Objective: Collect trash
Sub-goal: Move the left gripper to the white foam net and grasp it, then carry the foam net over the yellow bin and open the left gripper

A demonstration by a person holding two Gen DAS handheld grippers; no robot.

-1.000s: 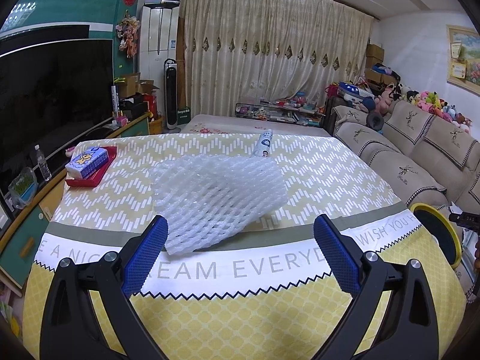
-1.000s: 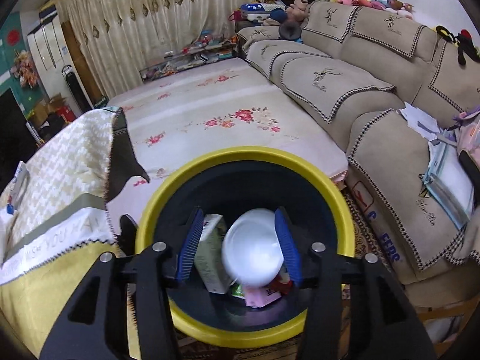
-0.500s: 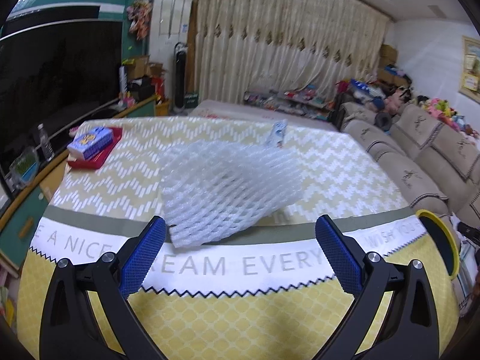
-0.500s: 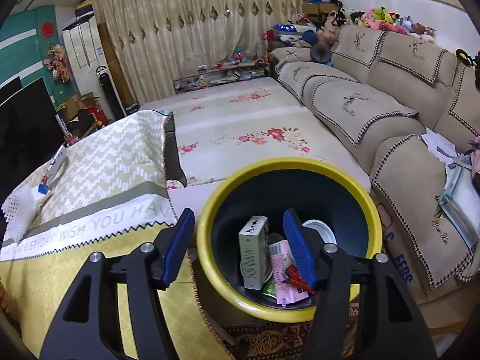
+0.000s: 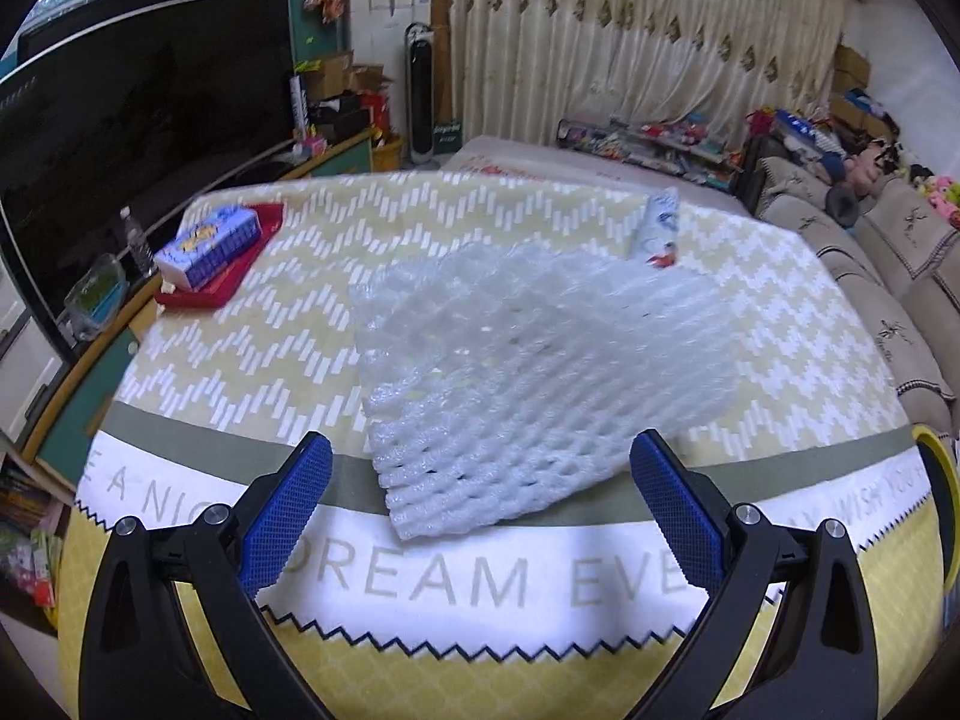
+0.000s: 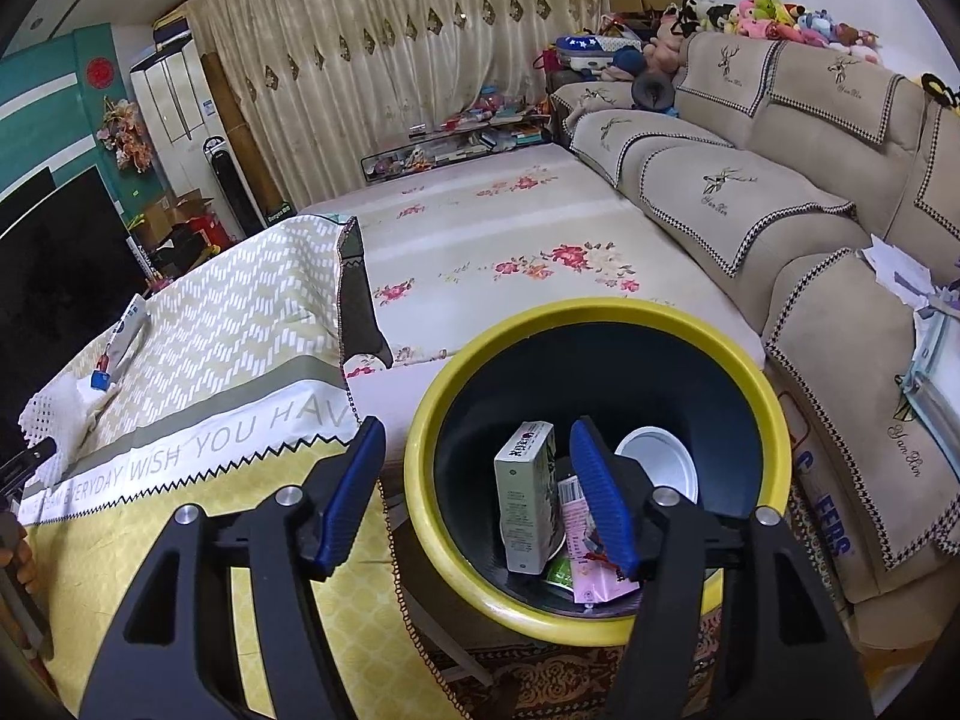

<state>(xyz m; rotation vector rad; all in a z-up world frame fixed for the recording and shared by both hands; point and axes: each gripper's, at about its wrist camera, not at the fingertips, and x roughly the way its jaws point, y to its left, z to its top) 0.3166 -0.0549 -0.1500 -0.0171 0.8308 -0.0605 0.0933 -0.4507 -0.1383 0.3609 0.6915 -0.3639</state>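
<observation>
A white foam net sleeve [image 5: 528, 372] lies on the yellow patterned tablecloth [image 5: 240, 360]. My left gripper [image 5: 480, 450] is open wide just short of the net's near corner, touching nothing. A white-blue tube wrapper [image 5: 657, 228] lies beyond the net. In the right wrist view my right gripper [image 6: 477, 429] hovers over the near rim of the yellow-rimmed bin [image 6: 600, 312], its jaws opening with nothing between them. Inside the bin are a white cup [image 6: 657, 462], a green-white carton [image 6: 525, 498] and a pink wrapper [image 6: 585, 546]. The foam net [image 6: 60, 414] shows at the far left.
A blue tissue box [image 5: 210, 246] rests on a red tray [image 5: 222, 288] at the table's left edge. A television [image 5: 120, 138] stands to the left, a beige sofa [image 6: 780, 210] to the right. The bin's rim [image 5: 942, 480] sits off the table's right corner.
The white cup left my right gripper and now lies in the bin; those jaws widened and drew back leftwards. My left gripper came closer to the foam net and tilted down.
</observation>
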